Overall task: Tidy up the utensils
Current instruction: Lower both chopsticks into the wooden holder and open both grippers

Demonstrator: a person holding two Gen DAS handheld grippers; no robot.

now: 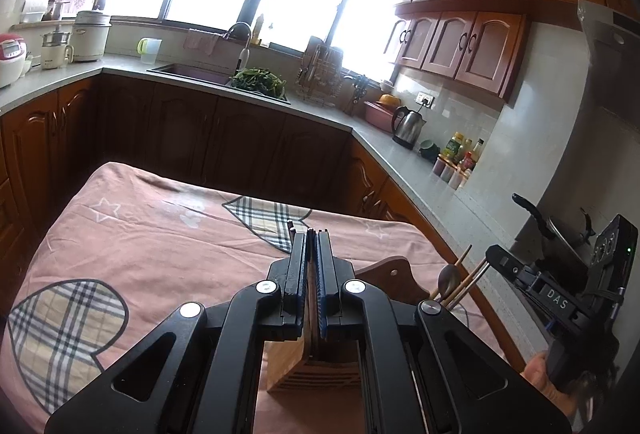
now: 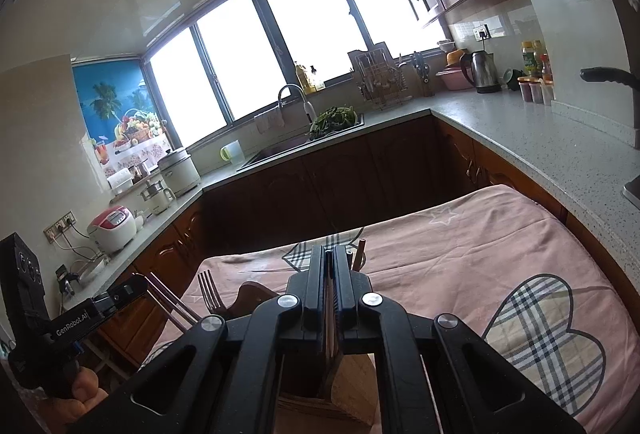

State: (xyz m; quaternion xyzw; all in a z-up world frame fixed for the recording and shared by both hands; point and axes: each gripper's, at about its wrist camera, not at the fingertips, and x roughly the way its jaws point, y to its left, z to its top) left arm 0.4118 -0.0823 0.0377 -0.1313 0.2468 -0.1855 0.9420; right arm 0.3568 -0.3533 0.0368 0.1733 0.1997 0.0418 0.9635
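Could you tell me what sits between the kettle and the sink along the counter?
A dish rack and a knife holder stand between the sink and kettle, clearest in the right wrist view.

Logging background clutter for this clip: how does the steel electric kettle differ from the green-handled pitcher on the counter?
The electric kettle is shiny steel with a black handle; the pitcher is pale, translucent plastic with a green handle. The kettle stands below a wall socket, beside a pink basin; the pitcher stands left of the sink, under the window. Both stand upright on the grey counter.
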